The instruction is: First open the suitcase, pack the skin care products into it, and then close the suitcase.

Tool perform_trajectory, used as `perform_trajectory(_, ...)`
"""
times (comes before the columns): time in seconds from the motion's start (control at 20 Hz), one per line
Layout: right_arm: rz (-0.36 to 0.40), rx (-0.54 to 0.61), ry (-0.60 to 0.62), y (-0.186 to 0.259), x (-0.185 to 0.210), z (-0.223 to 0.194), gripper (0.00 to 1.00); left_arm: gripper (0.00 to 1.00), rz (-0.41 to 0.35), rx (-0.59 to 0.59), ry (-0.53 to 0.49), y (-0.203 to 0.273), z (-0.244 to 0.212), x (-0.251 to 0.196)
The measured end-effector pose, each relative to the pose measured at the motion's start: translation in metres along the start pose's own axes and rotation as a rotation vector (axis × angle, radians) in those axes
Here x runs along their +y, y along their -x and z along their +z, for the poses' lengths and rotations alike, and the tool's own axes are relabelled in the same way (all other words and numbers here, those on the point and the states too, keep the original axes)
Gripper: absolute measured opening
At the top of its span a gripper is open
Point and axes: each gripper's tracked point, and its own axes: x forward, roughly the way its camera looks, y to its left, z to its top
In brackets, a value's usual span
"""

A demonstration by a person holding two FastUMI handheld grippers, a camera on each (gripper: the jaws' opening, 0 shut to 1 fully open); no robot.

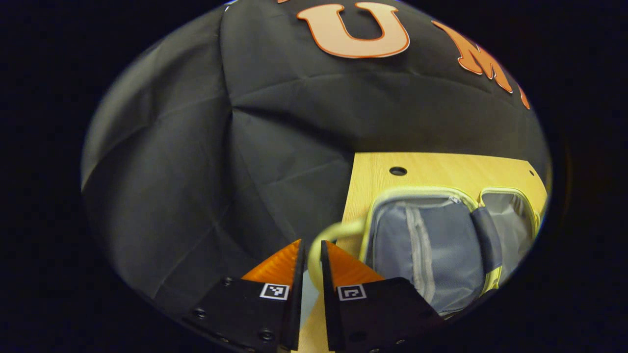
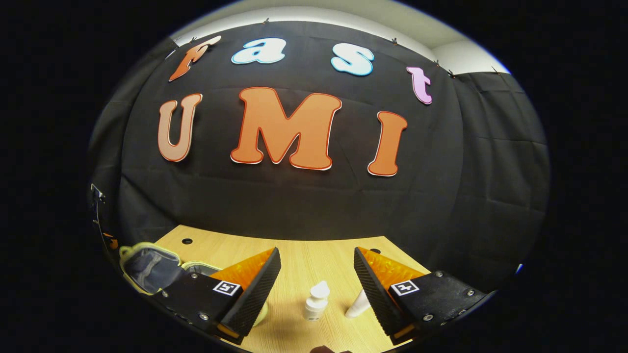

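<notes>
The small suitcase (image 1: 431,245) lies open on the wooden table (image 1: 441,169), showing grey lining and a pale yellow rim. Its pale yellow handle loop (image 1: 338,229) curves off the left side and runs down between the fingers of my left gripper (image 1: 312,245), which is shut on it. In the right gripper view the same open suitcase (image 2: 149,267) sits at the far left of the table (image 2: 304,255). My right gripper (image 2: 316,255) stands open above the table. Just beyond its fingers a small white bottle (image 2: 316,300) stands upright, with a white cone-shaped tube (image 2: 358,304) to its right.
A pale yellow-green object (image 2: 264,314) peeks out behind the right gripper's left finger. The table has round holes (image 1: 398,171) near its back edge. Black cloth walls stand close behind and to the left of the table.
</notes>
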Motion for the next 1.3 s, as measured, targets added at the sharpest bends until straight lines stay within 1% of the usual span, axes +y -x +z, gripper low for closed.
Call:
perform_trajectory(0.05, -0.001, -0.003, 0.003, -0.001, -0.002, -0.001, 0.96, 0.23, -0.004, -0.032, -0.009, 0.008, 0.014, -0.005)
perform_trajectory(0.1, 0.003, -0.005, 0.005, -0.003, -0.004, 0.000, 0.96, 0.26, -0.005, -0.063, -0.023, 0.016, 0.026, -0.012)
perform_trajectory(0.15, 0.005, -0.004, 0.005, -0.004, -0.007, -0.002, 0.96, 0.39, -0.008, -0.094, -0.037, 0.027, 0.040, -0.021)
perform_trajectory(0.25, 0.019, 0.004, -0.001, -0.009, -0.010, -0.010, 0.96, 0.59, -0.018, -0.165, -0.057, 0.058, 0.073, -0.039)
perform_trajectory(0.3, 0.026, 0.013, -0.003, -0.012, -0.013, -0.014, 0.95, 0.60, -0.025, -0.200, -0.068, 0.072, 0.087, -0.050)
perform_trajectory(0.35, 0.033, 0.019, -0.005, -0.014, -0.017, -0.018, 0.96, 0.75, -0.034, -0.233, -0.080, 0.085, 0.101, -0.063)
perform_trajectory(0.4, 0.038, 0.022, -0.004, -0.016, -0.021, -0.021, 0.96, 0.75, -0.050, -0.265, -0.091, 0.097, 0.112, -0.077)
perform_trajectory(0.45, 0.042, 0.022, -0.004, -0.019, -0.026, -0.023, 0.96, 0.81, -0.057, -0.294, -0.099, 0.110, 0.126, -0.091)
perform_trajectory(0.5, 0.046, 0.026, -0.003, -0.022, -0.031, -0.026, 0.96, 0.82, -0.076, -0.317, -0.104, 0.120, 0.135, -0.107)
perform_trajectory(0.7, 0.062, 0.034, -0.007, -0.030, -0.056, -0.034, 0.96, 0.83, -0.121, -0.414, -0.096, 0.165, 0.167, -0.168)
perform_trajectory(0.8, 0.056, 0.031, -0.005, -0.034, -0.077, -0.037, 0.96, 0.83, -0.174, -0.443, -0.089, 0.185, 0.176, -0.212)
perform_trajectory(0.85, 0.049, 0.027, -0.005, -0.034, -0.086, -0.035, 0.96, 0.86, -0.204, -0.454, -0.090, 0.192, 0.179, -0.236)
perform_trajectory(0.9, 0.042, 0.025, -0.007, -0.034, -0.096, -0.034, 0.96, 0.91, -0.228, -0.471, -0.090, 0.199, 0.182, -0.258)
perform_trajectory(0.95, 0.033, 0.022, -0.008, -0.035, -0.107, -0.036, 0.96, 0.99, -0.259, -0.481, -0.098, 0.208, 0.185, -0.281)
perform_trajectory(1.1, 0.006, 0.010, -0.012, -0.036, -0.131, -0.033, 0.95, 0.99, -0.332, -0.515, -0.130, 0.224, 0.195, -0.337)
perform_trajectory(1.15, 0.001, 0.005, -0.011, -0.036, -0.137, -0.032, 0.96, 1.00, -0.359, -0.520, -0.136, 0.229, 0.197, -0.354)
perform_trajectory(1.3, -0.008, -0.006, -0.004, -0.035, -0.149, -0.030, 0.96, 0.99, -0.460, -0.518, -0.155, 0.245, 0.184, -0.412)
